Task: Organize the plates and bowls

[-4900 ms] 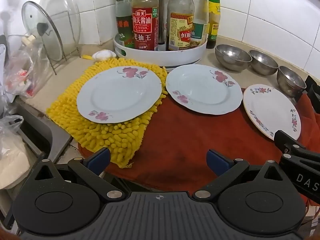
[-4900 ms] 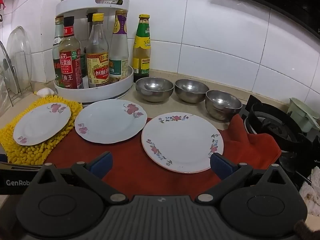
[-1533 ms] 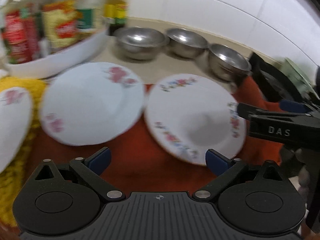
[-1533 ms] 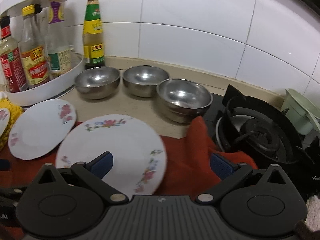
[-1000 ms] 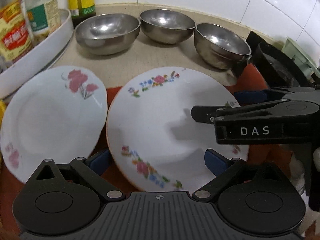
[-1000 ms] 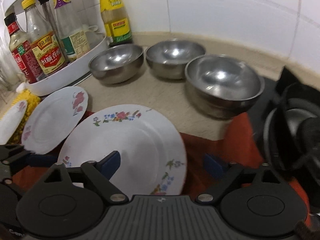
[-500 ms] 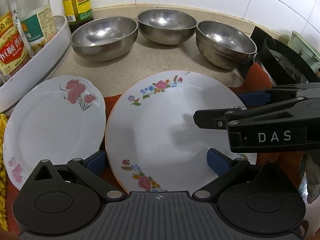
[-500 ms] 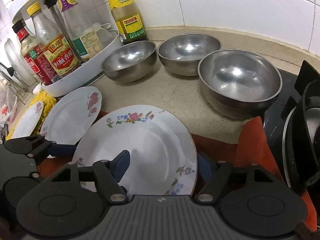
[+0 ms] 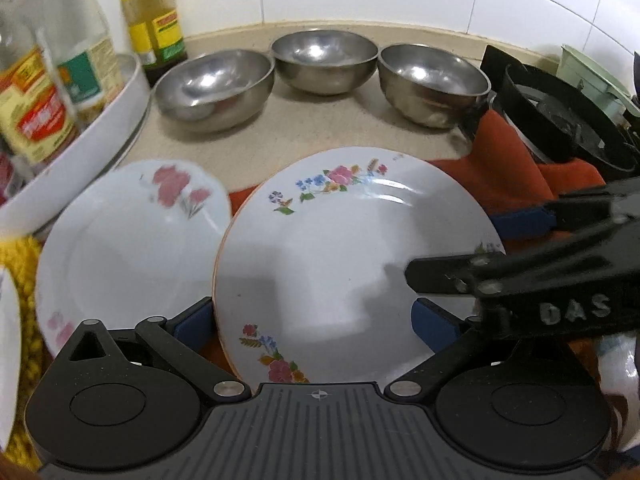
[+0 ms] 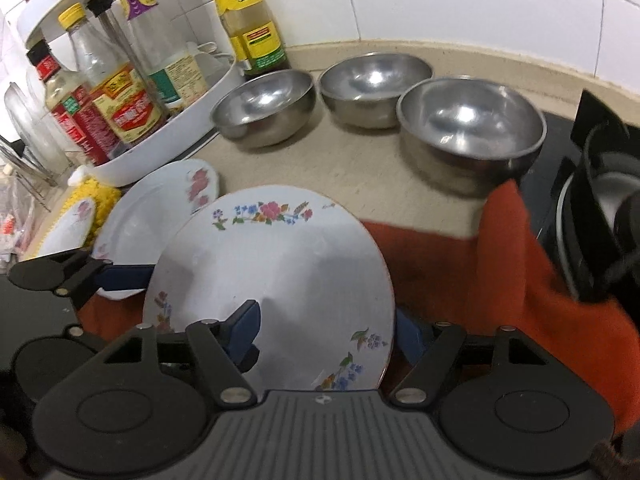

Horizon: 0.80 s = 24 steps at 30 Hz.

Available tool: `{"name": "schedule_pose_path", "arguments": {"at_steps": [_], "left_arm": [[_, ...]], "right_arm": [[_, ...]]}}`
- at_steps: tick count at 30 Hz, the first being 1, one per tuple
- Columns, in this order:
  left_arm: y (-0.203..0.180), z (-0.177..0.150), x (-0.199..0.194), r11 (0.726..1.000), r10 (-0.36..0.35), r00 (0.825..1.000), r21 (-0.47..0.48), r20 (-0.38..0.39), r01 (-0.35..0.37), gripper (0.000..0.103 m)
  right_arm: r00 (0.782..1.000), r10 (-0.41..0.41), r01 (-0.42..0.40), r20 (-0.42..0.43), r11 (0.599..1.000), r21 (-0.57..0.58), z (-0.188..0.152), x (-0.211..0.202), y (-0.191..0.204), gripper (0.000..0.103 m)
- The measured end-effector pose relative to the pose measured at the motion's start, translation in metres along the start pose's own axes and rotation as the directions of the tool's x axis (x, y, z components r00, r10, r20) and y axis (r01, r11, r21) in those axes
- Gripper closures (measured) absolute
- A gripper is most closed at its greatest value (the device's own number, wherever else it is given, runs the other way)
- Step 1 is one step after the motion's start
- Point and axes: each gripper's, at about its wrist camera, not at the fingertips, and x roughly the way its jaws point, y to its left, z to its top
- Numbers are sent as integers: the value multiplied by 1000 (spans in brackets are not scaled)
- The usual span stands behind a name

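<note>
White flowered plate [image 10: 276, 264] is clamped at its rim by the right gripper [image 10: 326, 334]; left gripper [image 9: 314, 320] jaws straddle it.

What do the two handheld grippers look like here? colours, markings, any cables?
Both match: black plastic bodies with ribbed top plates, round side housings, silver pivot screws and angled linkage arms ending in blue pads. The left gripper shows a small crosshair mark; the right gripper carries white "DAS" lettering on its side, seen from the left wrist. No cables or sleeves visible.
</note>
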Motion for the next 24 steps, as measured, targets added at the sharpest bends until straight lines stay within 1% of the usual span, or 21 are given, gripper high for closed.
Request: {"name": "schedule_pose_path", "arguments": {"at_steps": [3, 5, 6, 8, 9, 10, 11, 13, 16, 19, 22, 24], "left_arm": [[7, -16, -9, 1000, -16, 1000, -10, -21, 16, 2], [14, -25, -13, 999, -18, 999, -27, -40, 17, 4], [19, -28, -15, 999, -24, 999, -38, -43, 23, 7], [28, -34, -22, 997, -31, 999, -69, -32, 29, 8], [31, -35, -26, 997, -18, 1000, -77, -26, 16, 7], [34, -37, -30, 996, 12, 1000, -84, -19, -13, 7], [38, -39, -34, 995, 33, 999, -91, -12, -34, 6], [44, -41, -39, 991, 57, 998, -118, -3, -57, 6], [53, -42, -45, 982, 108, 994, -158, 2, -106, 5], [61, -40, -45, 971, 153, 988, -185, -6, -151, 4], [69, -36, -43, 964, 177, 984, -201, -7, -175, 3], [75, -35, -41, 958, 199, 980, -211, -4, -196, 3]], "right_arm": [[999, 30, -29, -32, 999, 25, -12, -8, 9, 35], [997, 53, -54, -49, 999, -7, -17, -13, 19, 35], [998, 53, -54, -46, 998, -24, -19, -14, 23, 35], [998, 44, -46, -54, 998, -42, -18, -12, 29, 35], [998, 33, -35, -54, 999, -42, -17, -10, 29, 35], [999, 5, -7, -43, 999, -39, -15, -10, 28, 36], [999, -32, 31, -18, 998, -46, -13, -12, 27, 36], [998, -59, 60, 14, 996, -61, -9, -18, 25, 36], [996, -59, 65, 71, 994, -85, 2, -26, 27, 36], [995, -44, 56, 95, 991, -124, 14, -22, 37, 36], [993, -10, 29, 120, 987, -160, 21, -16, 50, 36], [992, -2, 26, 125, 982, -187, 26, -8, 58, 36]]}}
